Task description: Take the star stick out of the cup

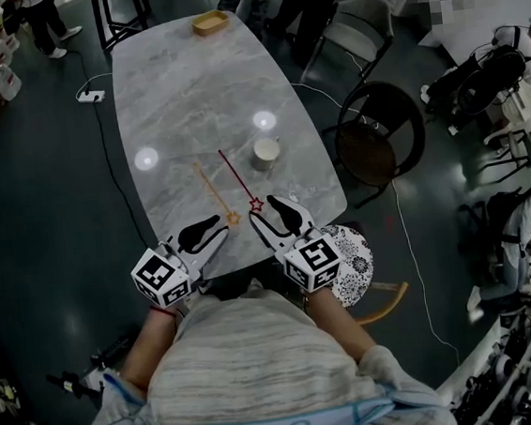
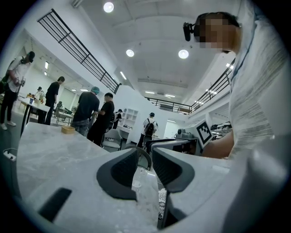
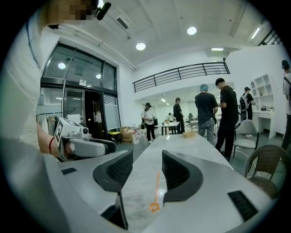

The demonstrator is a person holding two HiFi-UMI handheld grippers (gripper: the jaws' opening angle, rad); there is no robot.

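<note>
A white cup [image 1: 266, 152] stands upright on the marble table [image 1: 186, 83], right of centre. A red star stick [image 1: 236, 176] lies flat on the table left of the cup, its star toward me. An orange star stick [image 1: 213, 191] [image 3: 156, 195] lies beside it, further left. My left gripper [image 1: 219, 232] [image 2: 144, 170] hovers at the near table edge, open and holding nothing. My right gripper [image 1: 262, 209] [image 3: 142, 175] is also open and empty, its tips just by the red star. The orange stick shows on the table beyond the right jaws.
A small wooden tray [image 1: 210, 21] [image 3: 188, 134] sits at the table's far end. Chairs [image 1: 384, 128] stand along the right side, and a patterned stool [image 1: 354, 265] is by my right elbow. Several people stand beyond the far end.
</note>
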